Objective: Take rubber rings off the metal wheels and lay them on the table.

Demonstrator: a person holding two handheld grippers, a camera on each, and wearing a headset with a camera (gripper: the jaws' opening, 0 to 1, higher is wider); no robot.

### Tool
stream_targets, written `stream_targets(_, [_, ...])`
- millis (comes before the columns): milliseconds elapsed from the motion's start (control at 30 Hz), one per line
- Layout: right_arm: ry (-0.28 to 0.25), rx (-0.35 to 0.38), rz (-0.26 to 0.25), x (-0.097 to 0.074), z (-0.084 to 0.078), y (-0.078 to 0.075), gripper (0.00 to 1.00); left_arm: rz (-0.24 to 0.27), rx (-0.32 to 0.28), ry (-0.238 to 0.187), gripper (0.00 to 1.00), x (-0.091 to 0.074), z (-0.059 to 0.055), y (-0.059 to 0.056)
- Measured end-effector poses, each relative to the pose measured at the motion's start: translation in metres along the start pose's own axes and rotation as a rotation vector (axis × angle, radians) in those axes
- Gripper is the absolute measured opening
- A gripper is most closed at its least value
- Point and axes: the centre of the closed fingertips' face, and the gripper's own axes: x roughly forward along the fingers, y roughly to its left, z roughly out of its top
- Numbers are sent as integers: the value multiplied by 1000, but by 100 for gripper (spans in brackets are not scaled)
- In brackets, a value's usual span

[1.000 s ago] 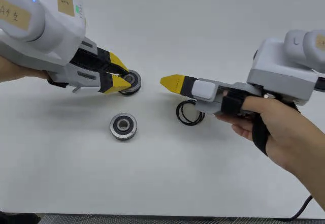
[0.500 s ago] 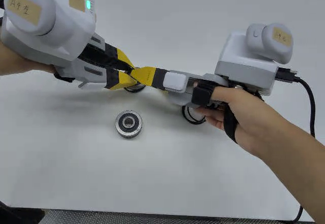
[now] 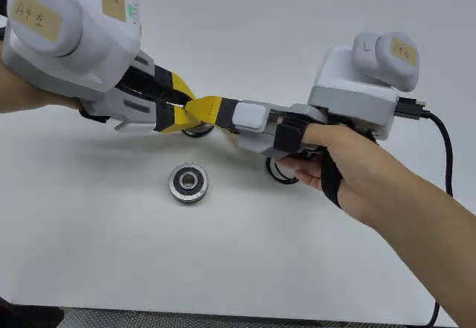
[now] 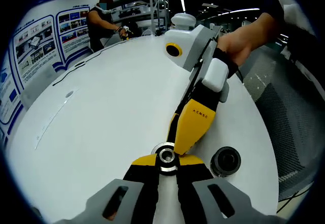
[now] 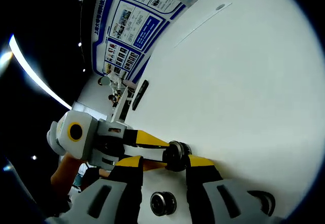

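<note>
One wheel (image 4: 166, 156), well inside the table (image 3: 223, 268) edges, clenched by left gripper (image 4: 167, 159); right gripper (image 5: 170, 160) spread around it.

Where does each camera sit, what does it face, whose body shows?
Head view: headset, facing down at the table; left hand, right hand show.
Left gripper view: on the left tool, facing the clamped wheel; right hand behind.
Right gripper view: on the right tool, facing that wheel; left hand behind.
Shared: the loose wheel too.
</note>
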Motion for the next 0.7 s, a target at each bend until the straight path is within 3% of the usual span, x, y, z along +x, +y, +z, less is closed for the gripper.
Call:
stream_targets(467, [-4, -38, -8, -4, -2, 1, 33, 0, -7, -5, 12, 0, 0, -1])
stream_targets(700, [2, -59, -60, -3, -4, -13, 14, -1, -8, -8, 12, -1, -1, -1])
